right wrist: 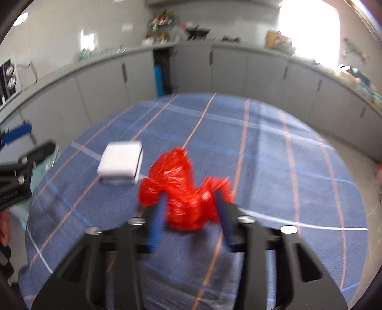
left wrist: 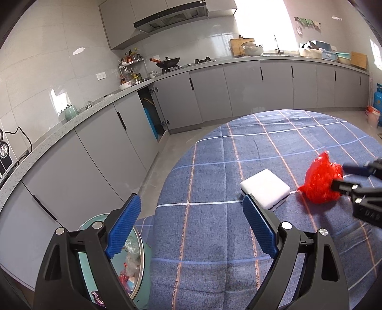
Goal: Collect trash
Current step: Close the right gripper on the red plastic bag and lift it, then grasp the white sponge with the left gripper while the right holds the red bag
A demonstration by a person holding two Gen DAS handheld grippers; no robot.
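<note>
Black gripper frames fill the foreground of both wrist views as we collect trash at a kitchen table [left wrist: 214, 167] draped in a blue checked cloth. Behind the table, grey base cabinets [left wrist: 257, 88] and a speckled worktop curve around the room, one cabinet door [left wrist: 152, 112] standing ajar at the corner. A wok [left wrist: 168, 62] sits on the hob under the extractor hood [left wrist: 170, 18], with a rack of bottles just beside it and a pale green kettle [left wrist: 69, 112] farther along the counter.

Below the table's near-left edge stands our teal trash bin [left wrist: 140, 269], wrappers and clear plastic visible inside; our left gripper's [left wrist: 191, 226] near finger partly covers its rim. That left gripper hangs with its blue fingers [left wrist: 125, 224] spread wide and nothing between them, one over the bin and the other over the cloth, where its tip overlaps the corner of a white block [left wrist: 265, 188] with a dark underside lying flat on the table.

Just beside that block sits the crumpled red plastic bag [right wrist: 183, 188]. Our right gripper [right wrist: 191, 198] has its fingers drawn in on either side of the bag, pinching the crinkled plastic between them, though motion blur softens the exact contact. In the left wrist view its black arm reaches in from the right edge, hiding the bag's far side.
</note>
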